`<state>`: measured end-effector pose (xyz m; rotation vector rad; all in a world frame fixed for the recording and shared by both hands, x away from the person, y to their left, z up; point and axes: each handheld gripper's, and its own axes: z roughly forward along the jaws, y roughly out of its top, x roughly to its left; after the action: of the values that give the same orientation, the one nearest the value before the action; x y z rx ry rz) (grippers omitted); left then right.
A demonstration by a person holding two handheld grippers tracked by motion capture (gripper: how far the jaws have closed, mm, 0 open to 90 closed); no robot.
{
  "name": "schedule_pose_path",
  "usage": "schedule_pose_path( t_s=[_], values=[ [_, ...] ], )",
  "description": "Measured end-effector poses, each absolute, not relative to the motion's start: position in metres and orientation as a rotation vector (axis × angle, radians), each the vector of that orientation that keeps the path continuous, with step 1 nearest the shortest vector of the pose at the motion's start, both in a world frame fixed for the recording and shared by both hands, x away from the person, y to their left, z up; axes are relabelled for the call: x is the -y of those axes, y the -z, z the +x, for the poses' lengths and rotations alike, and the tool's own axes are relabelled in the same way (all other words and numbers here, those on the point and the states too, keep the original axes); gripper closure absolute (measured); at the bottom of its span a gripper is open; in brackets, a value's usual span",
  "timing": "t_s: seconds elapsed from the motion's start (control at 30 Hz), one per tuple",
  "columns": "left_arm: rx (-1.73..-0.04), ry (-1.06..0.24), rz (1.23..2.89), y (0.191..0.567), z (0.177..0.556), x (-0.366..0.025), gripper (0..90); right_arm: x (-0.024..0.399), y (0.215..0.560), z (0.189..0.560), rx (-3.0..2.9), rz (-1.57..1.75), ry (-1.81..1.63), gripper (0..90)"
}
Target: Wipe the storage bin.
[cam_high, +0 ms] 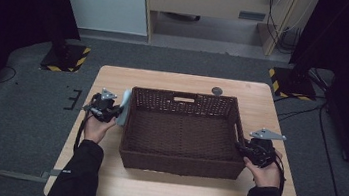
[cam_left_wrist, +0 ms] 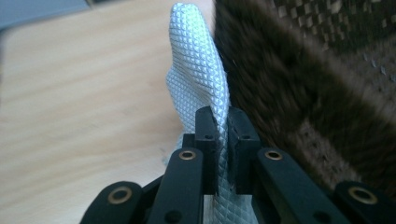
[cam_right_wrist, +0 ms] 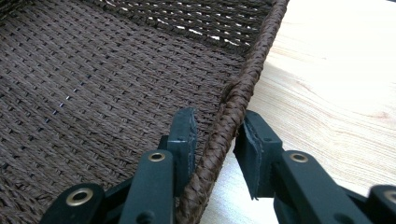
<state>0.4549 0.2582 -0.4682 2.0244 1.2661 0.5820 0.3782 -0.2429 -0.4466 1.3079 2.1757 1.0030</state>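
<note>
While the left gripper (cam_left_wrist: 223, 123) pinched a pale, diamond-textured cloth (cam_left_wrist: 198, 79) beside the woven brown basket (cam_high: 176, 166), the right gripper (cam_right_wrist: 217, 135) straddled its braided rim (pads not quite pressing).

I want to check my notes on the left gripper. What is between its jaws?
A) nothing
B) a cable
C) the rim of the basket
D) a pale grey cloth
D: in the left gripper view the left gripper is shut on the pale grey cloth, beside the basket.
</note>
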Motion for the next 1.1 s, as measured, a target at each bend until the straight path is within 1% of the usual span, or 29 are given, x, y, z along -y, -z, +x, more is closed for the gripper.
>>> schedule_pose_path(
  t_s=[0.07, 0.13, 0.23, 0.4, 0.47, 0.6, 0.7, 0.8, 1.1],
  values=[
    [-1.271, -0.540, 2.047, 0.481, 0.455, -0.255, 83.8, 0.243, 0.447, 0.378, -2.175, 1.309, -1.004, 68.1],
    [-1.282, -0.524, 2.092, 0.490, 0.456, -0.253, 83.8, 0.243, 0.447, 0.378, -2.177, 1.314, -1.006, 68.0],
    [-1.282, -0.503, 2.078, 0.493, 0.457, -0.254, 83.8, 0.243, 0.447, 0.378, -2.171, 1.321, -1.010, 67.5],
    [-1.239, -0.508, 2.005, 0.476, 0.452, -0.260, 83.8, 0.244, 0.447, 0.378, -2.165, 1.323, -1.019, 66.8],
    [-1.198, -0.529, 1.962, 0.462, 0.447, -0.261, 83.9, 0.244, 0.447, 0.378, -2.159, 1.316, -1.021, 66.6],
    [-1.125, -0.552, 1.920, 0.444, 0.441, -0.257, 83.9, 0.244, 0.447, 0.378, -2.158, 1.316, -1.022, 66.3],
    [-1.107, -0.571, 1.927, 0.442, 0.440, -0.253, 83.9, 0.244, 0.447, 0.378, -2.157, 1.313, -1.021, 66.3],
    [-1.124, -0.548, 1.930, 0.447, 0.442, -0.256, 84.0, 0.243, 0.447, 0.378, -2.158, 1.317, -1.024, 66.1],
    [-1.235, -0.475, 2.023, 0.482, 0.458, -0.265, 84.0, 0.244, 0.447, 0.378, -2.164, 1.312, -1.024, 66.0]
  ],
)
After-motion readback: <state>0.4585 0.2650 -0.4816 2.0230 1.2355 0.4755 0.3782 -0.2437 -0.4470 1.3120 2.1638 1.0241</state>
